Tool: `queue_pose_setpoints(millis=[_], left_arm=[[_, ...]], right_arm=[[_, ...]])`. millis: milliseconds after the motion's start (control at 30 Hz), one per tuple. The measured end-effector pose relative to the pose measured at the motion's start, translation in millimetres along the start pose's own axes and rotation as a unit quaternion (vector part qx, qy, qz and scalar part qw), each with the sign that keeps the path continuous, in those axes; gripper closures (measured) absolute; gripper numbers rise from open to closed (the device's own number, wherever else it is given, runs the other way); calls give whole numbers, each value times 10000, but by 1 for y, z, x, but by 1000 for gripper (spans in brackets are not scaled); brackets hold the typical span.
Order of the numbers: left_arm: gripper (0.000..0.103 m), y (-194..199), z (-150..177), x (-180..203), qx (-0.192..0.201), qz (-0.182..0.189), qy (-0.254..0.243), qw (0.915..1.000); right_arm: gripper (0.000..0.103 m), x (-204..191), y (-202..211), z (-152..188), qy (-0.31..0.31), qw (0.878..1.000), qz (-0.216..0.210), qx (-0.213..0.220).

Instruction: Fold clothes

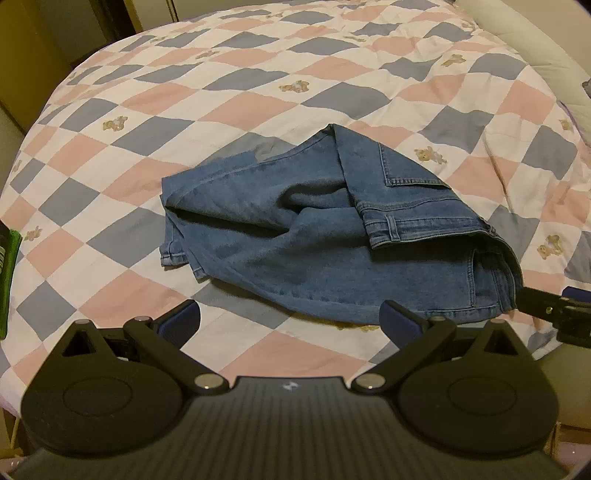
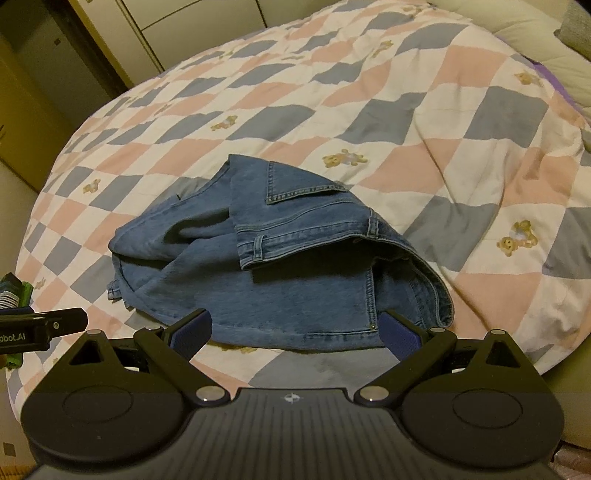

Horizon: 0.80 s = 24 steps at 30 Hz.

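Blue denim jeans [image 1: 314,236] lie folded in a loose bundle on the checked quilt [image 1: 258,92], waistband and back pocket on top at the right. My left gripper [image 1: 290,321] stands open just short of the bundle's near edge, with nothing between its fingers. In the right wrist view the same jeans [image 2: 295,266] lie straight ahead. My right gripper [image 2: 297,328] is open, its blue pads [image 2: 400,334] spread on either side of the near hem. Whether the pads touch the denim I cannot tell. Each view catches the other gripper at its edge.
The quilt [image 2: 406,110] of pink, blue and white squares with small bears covers the bed. A pale pillow [image 2: 532,40] lies at the far right. A green object [image 1: 7,273] sits at the bed's left edge. Wardrobe doors [image 2: 166,22] stand beyond.
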<state>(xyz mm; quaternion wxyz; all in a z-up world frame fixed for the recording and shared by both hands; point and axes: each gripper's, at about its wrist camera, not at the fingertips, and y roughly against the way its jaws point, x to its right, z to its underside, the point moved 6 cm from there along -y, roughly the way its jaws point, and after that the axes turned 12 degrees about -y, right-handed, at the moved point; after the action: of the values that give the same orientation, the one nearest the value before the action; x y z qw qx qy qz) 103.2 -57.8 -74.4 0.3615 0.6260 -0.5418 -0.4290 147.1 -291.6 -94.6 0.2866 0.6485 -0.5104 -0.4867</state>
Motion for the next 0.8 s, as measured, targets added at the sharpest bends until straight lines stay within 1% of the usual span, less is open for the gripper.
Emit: queue_pose_setpoints(millis=[167,300,433,567,700,733,800], left_arm=[[1,-10,10,-1,-156,-74,180,9997],[1,-17,24,-7,-284,-66,401,9988],[1,-25,42,-17,-401,-100,595,9974],[1,-42,61,-33,-614,25,944,9936],[1,-63,75,-50,-835,63,1131,9901],[1,-68,78,-52,-886,66,1139,9895],[1,-81,80,-58,-962,114,1157,9886]], right_arm=[[4,11,-7,-5,20,9999,-36,-111],[4,17,-17,-5,115,9995,-79,-271],[4,17,-29,0,233,9988,-145,-402],[4,19,-45,13,158,9975,-219,-651],[11,29,-62,31,8,9961,-158,-870],[14,31,-65,35,-2,9960,-108,-888],[18,36,-71,41,8,9962,-25,-872]])
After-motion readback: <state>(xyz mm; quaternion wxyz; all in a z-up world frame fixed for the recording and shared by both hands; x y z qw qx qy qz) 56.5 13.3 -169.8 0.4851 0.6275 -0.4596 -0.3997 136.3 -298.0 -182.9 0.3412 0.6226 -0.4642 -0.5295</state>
